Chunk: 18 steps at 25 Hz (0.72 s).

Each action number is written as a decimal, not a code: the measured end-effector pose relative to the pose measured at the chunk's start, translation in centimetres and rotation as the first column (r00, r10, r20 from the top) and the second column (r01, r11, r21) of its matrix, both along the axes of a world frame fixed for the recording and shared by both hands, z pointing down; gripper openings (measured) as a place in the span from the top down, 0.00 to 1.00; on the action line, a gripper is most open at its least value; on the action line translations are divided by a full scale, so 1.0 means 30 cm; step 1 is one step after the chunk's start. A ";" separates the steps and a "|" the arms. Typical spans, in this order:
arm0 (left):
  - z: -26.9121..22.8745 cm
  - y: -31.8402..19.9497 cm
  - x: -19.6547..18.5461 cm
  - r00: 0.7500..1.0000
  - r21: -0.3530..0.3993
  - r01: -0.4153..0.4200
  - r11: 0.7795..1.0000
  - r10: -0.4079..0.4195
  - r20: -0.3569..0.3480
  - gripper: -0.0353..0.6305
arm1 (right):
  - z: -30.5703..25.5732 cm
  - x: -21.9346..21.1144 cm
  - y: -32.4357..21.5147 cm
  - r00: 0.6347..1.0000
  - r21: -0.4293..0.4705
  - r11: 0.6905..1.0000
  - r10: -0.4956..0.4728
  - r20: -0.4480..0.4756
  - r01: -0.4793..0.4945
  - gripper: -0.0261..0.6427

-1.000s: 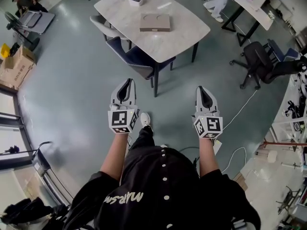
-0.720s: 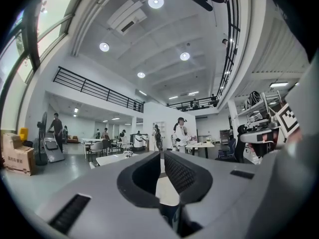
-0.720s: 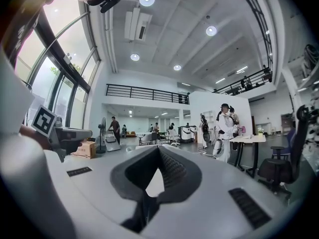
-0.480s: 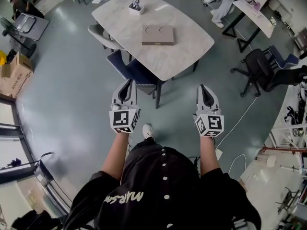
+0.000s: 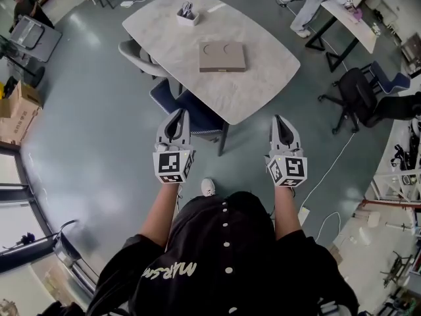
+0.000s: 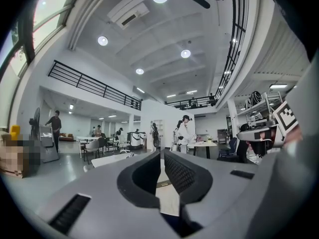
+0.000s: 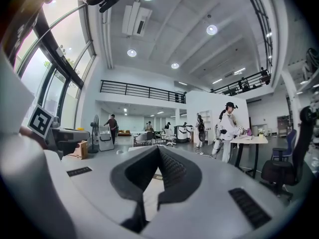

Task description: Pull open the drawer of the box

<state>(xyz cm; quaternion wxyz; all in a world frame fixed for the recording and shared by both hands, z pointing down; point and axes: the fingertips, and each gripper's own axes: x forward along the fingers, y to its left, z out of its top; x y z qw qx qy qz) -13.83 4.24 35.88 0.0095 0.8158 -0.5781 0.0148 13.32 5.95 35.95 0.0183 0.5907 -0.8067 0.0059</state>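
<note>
Grey polished floor [image 5: 99, 130] filled most of the head view, in a big open hall with a railed upper gallery. Marble-topped bench [image 5: 263, 87] stood ahead of the person, well beyond both claws.

- box [image 5: 222, 56]: flat, tan, two round recesses in the top, lay flat near the middle of the bench. Couldn't tell from that angle where the drawer front was or whether it was out at all.
- small white holder [image 5: 187, 13] sat at the far end of the bench, apart from the box.
- blue chair [image 5: 191, 107] was tucked at the near edge of the bench, grey chair [image 5: 135, 51] at its left side.
- left claw [image 5: 177, 112]: held up in the air, pointed forward, over the blue chair in the head view. Its own view showed the jaws drawn together at the tips with only a sliver between them, nothing gripped.
- right claw [image 5: 277, 119]: same height, pointed forward, just past the near right corner of the bench in the head view. Jaws met at the tips, nothing in them.
- Both claws were well apart from the box, touching nothing.
- One white shoe [image 5: 208, 187] showed on the floor between the forearms.
- black office chair [image 5: 352, 91] stood off to the right, cardboard boxes [image 5: 16, 107] at far left, white cable [image 5: 329, 163] ran along the floor on the right.
- Other people stood at desks in the background.
</note>
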 end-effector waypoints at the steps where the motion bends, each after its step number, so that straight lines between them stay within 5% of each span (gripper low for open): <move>1: 0.001 -0.021 -0.004 1.000 -0.001 -0.004 1.000 0.004 -0.002 0.90 | 0.001 -0.008 -0.017 1.000 -0.002 1.000 0.002 -0.001 -0.002 0.97; 18: 0.044 -0.329 0.024 1.000 -0.013 -0.020 1.000 0.020 0.003 0.90 | 0.066 -0.016 -0.340 1.000 -0.030 0.999 -0.022 0.015 0.022 0.97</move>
